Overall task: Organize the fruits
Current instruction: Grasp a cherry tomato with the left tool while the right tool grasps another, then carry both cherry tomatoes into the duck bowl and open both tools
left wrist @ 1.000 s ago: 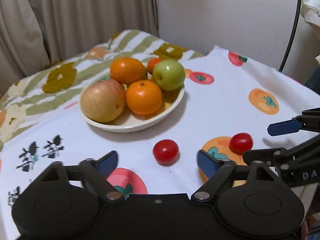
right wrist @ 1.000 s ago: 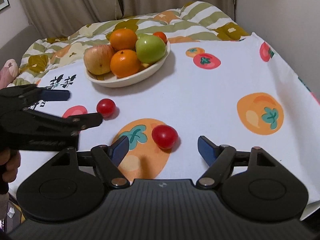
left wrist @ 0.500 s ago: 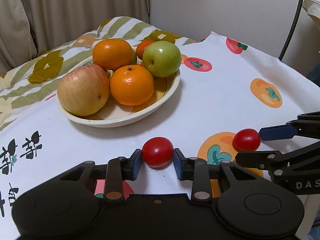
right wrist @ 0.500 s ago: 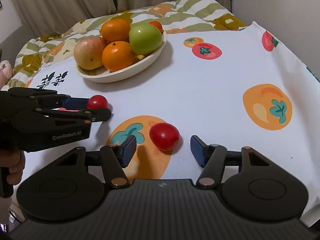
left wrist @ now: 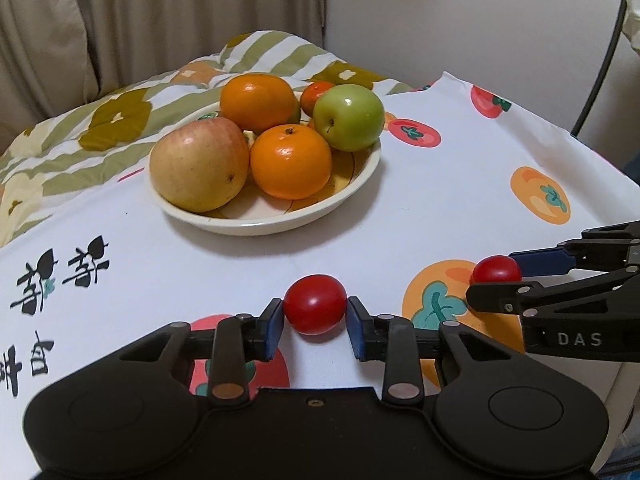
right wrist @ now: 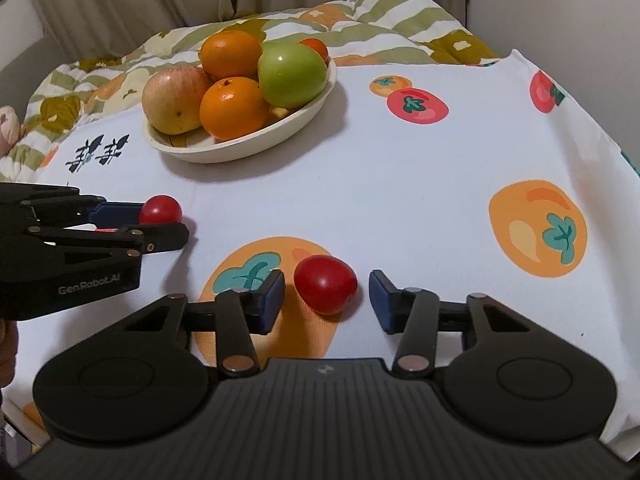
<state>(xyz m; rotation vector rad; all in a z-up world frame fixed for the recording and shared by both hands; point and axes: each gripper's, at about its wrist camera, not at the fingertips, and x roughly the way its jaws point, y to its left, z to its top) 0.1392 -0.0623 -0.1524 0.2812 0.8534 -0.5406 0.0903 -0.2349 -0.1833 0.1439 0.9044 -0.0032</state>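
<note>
A red cherry tomato [left wrist: 315, 309] lies on the tablecloth, and my left gripper [left wrist: 315, 320] is shut on it, blue pads pressed to both its sides. In the right wrist view a second cherry tomato [right wrist: 325, 289] lies on an orange fruit print between the fingers of my right gripper [right wrist: 327, 300]. Those jaws are closing, with a small gap still showing on each side of the tomato. Behind both stands a cream bowl [left wrist: 280, 224] holding a red-yellow apple [left wrist: 200, 162], a green apple [left wrist: 348, 117], two oranges and a small orange-red fruit at the back.
A white cloth with fruit prints [right wrist: 538, 230] covers the table, whose edge falls away on the right. A striped flowered quilt [left wrist: 120, 120] lies behind the bowl, with curtains and a wall beyond. A hand [right wrist: 8, 344] holds the left gripper.
The left gripper moved up to its tomato and shut on it. The right gripper's fingers have narrowed around the other tomato. Both hands have barely shifted over the last half second.
</note>
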